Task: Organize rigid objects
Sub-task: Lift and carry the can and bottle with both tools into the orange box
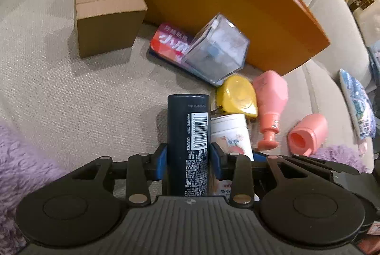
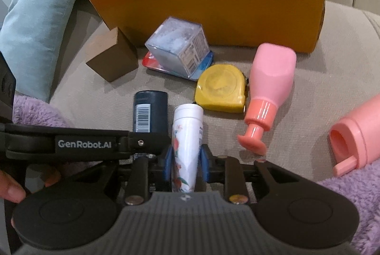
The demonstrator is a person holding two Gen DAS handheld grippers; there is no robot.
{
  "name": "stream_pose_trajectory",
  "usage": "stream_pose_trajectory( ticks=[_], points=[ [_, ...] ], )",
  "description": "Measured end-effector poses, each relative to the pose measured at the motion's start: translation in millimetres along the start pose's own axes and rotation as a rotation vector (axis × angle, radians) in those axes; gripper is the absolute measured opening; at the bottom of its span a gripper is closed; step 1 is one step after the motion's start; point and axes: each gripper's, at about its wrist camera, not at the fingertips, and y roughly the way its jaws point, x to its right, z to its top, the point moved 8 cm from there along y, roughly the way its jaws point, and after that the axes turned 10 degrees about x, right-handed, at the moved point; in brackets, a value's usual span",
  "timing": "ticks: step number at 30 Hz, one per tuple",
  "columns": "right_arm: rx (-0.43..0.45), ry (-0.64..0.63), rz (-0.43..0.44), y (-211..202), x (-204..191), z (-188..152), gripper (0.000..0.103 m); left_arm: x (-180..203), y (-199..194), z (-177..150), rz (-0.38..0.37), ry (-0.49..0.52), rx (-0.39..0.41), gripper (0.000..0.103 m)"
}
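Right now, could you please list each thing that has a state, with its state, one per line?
Left gripper: shut on the dark can.
Right gripper: shut on the white tube.
Dark can: held, barcode showing.
White tube: held.
Orange box: open at the top.
Clear cube: tilted, resting on the flat red packet.
Pink bottle: lying on its side.
Tape measure: lying flat.
Cardboard box: closed, upright.
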Motion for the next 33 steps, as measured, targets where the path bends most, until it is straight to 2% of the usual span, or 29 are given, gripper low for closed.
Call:
stream_pose_trajectory(
  ticks=[10,17,23,28,33],
  points=[
    [0.074,-0.063,0.002,-17.2,-12.4,19.0,0.024,4.1,-33.1,15.6,-0.036,0.022,0.11,0.042],
    [0.154,-0.033,0.042,-41.7,-18.6,45.7,0.023,15.2,-59.8,31.1,-0.058,0.049,0.181,0.04],
    [0.245,-0.063,0.059,-65.9,-32.5,71.8,0.023,31.9,-88.9,51.4,-0.085,0.083,0.26,0.04],
    [0.334,-0.084,0.071,-93.5,-33.9,107.4,0.023,51.7,-118.7,86.2,-0.126,0.126,0.323,0.04],
    [0.427,-0.072,0.082,-113.6,-17.9,166.3,0.023,76.9,-136.0,142.2,-0.175,0.19,0.353,0.04]
  ],
)
